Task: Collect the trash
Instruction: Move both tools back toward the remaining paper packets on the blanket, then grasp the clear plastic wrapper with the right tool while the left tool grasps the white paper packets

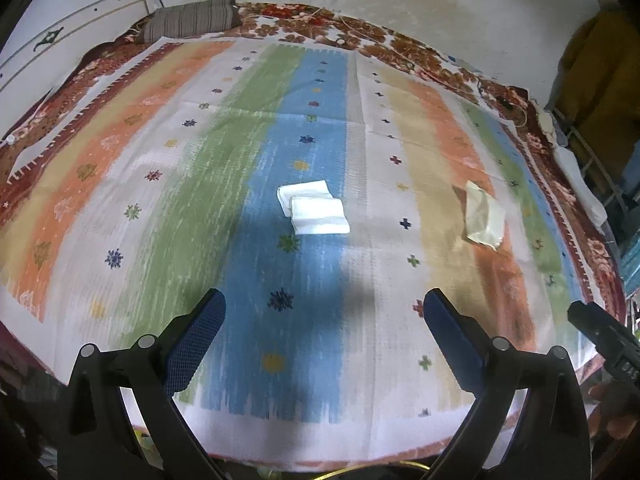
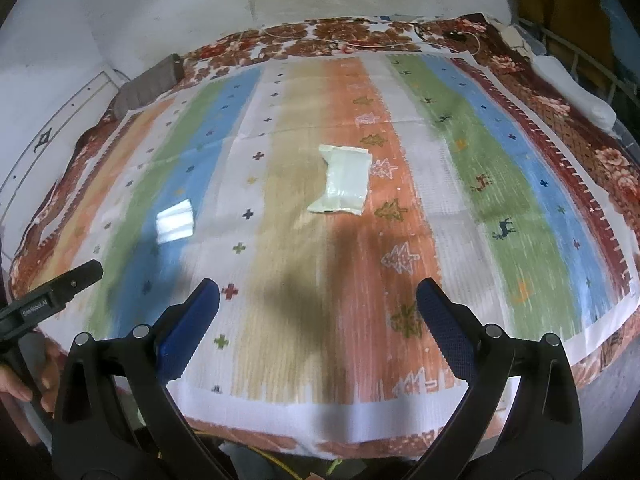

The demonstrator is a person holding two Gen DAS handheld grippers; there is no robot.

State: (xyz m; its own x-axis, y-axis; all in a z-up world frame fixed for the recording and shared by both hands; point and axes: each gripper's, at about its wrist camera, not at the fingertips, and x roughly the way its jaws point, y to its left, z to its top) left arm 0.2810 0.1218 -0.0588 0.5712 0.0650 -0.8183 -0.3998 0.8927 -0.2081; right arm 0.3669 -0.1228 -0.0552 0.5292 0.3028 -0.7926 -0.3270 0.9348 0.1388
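Both jaws wide apart, empty, left gripper [image 1: 324, 320], right gripper [image 2: 318, 312].

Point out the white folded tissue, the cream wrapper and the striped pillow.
white folded tissue [image 1: 318, 216], left wrist view, centre of the front fold.
cream wrapper [image 2: 346, 184], right wrist view, middle of its flat face.
striped pillow [image 1: 192, 22], left wrist view, middle of its side.

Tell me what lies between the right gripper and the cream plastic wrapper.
Only bare striped mat, crossed by a shadow, lies between the open right gripper and the wrapper, shown in the right wrist view.
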